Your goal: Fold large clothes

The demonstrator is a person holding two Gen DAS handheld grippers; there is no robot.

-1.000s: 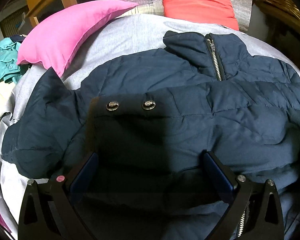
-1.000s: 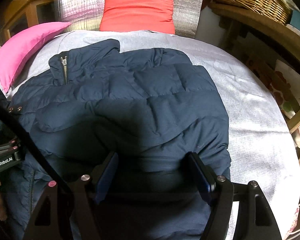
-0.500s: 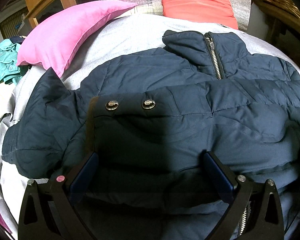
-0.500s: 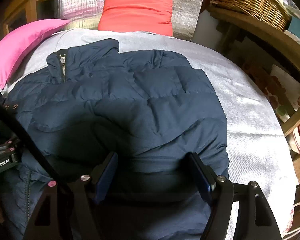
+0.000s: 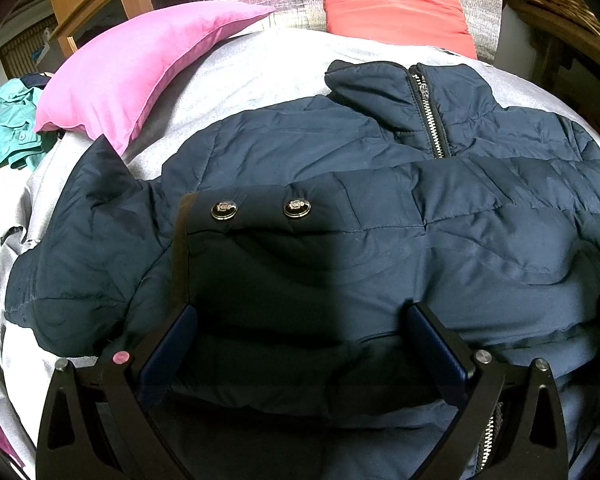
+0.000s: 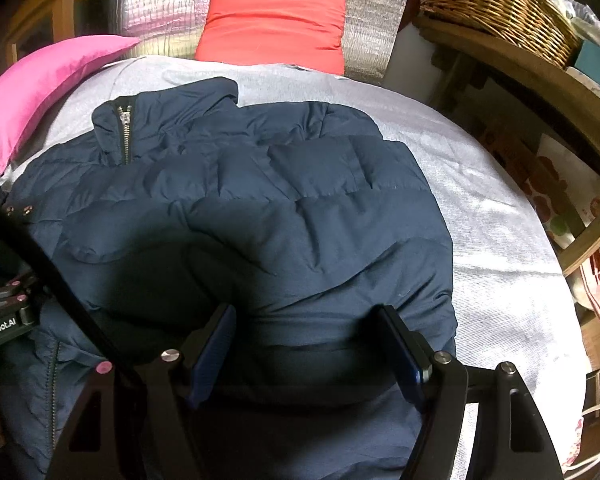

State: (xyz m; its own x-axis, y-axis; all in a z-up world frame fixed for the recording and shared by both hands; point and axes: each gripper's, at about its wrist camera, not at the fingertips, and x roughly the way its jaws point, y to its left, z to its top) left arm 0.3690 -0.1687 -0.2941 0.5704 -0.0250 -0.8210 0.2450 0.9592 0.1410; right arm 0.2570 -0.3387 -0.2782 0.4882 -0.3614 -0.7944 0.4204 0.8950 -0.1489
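Observation:
A navy puffer jacket (image 5: 340,208) lies zipped on a grey bed, collar at the far end, both sleeves folded across its front. It also shows in the right wrist view (image 6: 284,208). A cuff with two snap buttons (image 5: 260,209) lies on the chest. My left gripper (image 5: 302,340) is open, its fingers spread over the lower part of the jacket. My right gripper (image 6: 308,340) is open too, over the jacket's lower right part. Neither holds fabric that I can see. The left tool's body (image 6: 4,316) shows at the left edge of the right wrist view.
A pink pillow (image 5: 140,76) and a red pillow (image 5: 392,0) lie at the head of the grey bed (image 6: 492,240). Teal clothing (image 5: 4,128) lies off the left side. A wooden shelf with a wicker basket (image 6: 496,4) stands to the right.
Both views have shifted only slightly; the jacket sits a little nearer and lower in frame. Both grippers stay open at the same width.

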